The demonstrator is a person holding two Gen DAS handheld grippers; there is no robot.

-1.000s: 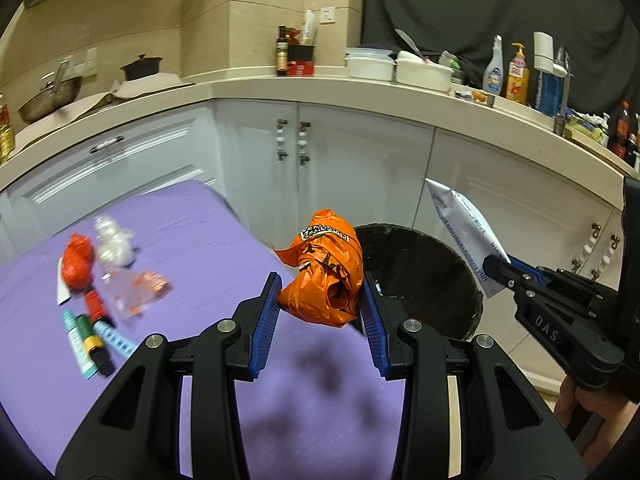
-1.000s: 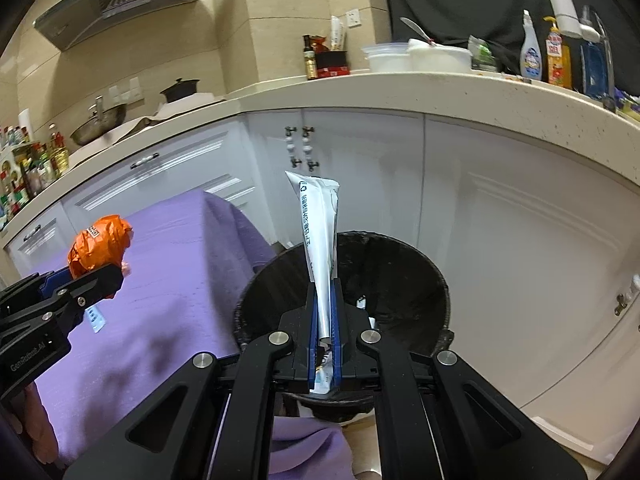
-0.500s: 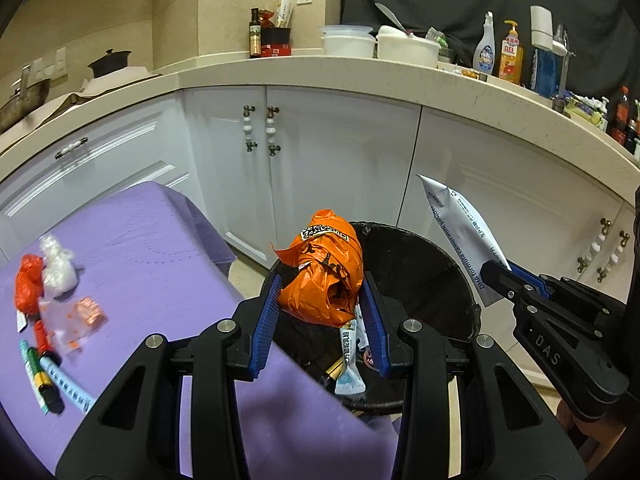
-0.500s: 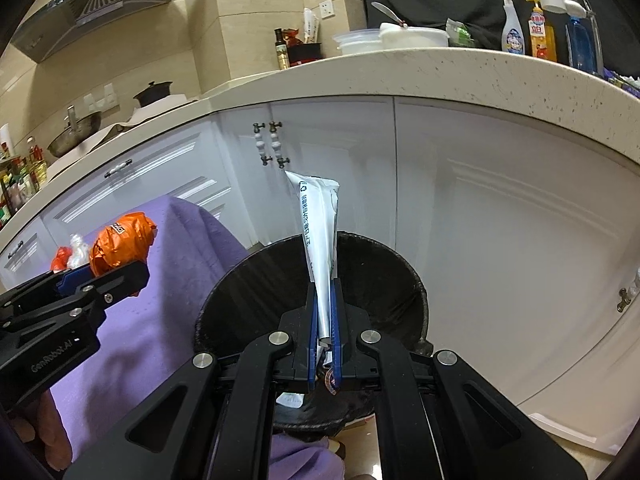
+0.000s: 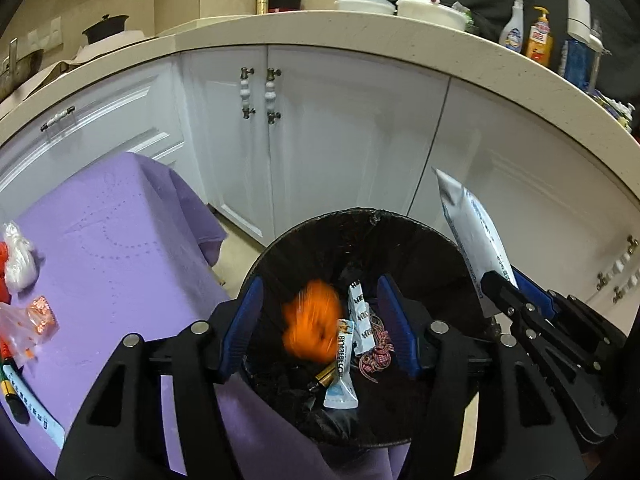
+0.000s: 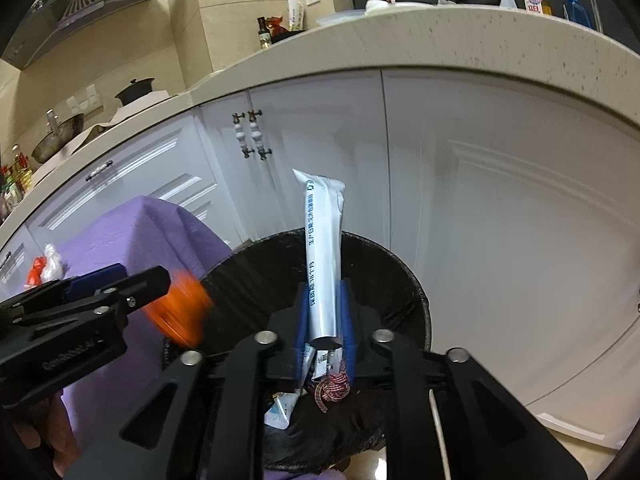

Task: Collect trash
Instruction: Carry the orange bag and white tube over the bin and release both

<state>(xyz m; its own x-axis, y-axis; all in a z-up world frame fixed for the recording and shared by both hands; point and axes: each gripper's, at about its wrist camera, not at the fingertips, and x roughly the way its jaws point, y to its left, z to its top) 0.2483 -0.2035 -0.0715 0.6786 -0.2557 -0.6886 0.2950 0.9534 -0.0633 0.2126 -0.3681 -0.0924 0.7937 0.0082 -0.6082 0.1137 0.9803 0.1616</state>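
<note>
The left gripper (image 5: 320, 320) is hanging over the black trash bin (image 5: 440, 248), its blue jaws having just been opening and now standing wide apart. The orange wrapper (image 5: 312, 328) is between them, blurred and touching neither pad, dropping into the bin. Inside the bin, lined with a black bag, several things are lying: white and blue sachets (image 5: 344, 360) near the middle, a red-and-white checked ribbon (image 5: 376, 348) at about 3 o'clock of them, and a small brass-coloured cylinder (image 5: 324, 378) at about 7 o'clock.

The right gripper (image 6: 325, 320) is pointing down over the same bin (image 6: 404, 280) with the white tube (image 6: 322, 256) standing upright between its jaws. Those jaws have just been opening and the pads look blurred; the tube is sitting between them, and a firm grip cannot be told.

At 9 o'clock of the bin, the purple-covered table (image 5: 120, 264) is carrying leftover litter at its far left edge: a white crumpled bag (image 5: 18, 256), a clear packet with orange print (image 5: 36, 320) and markers (image 5: 12, 384).
</note>
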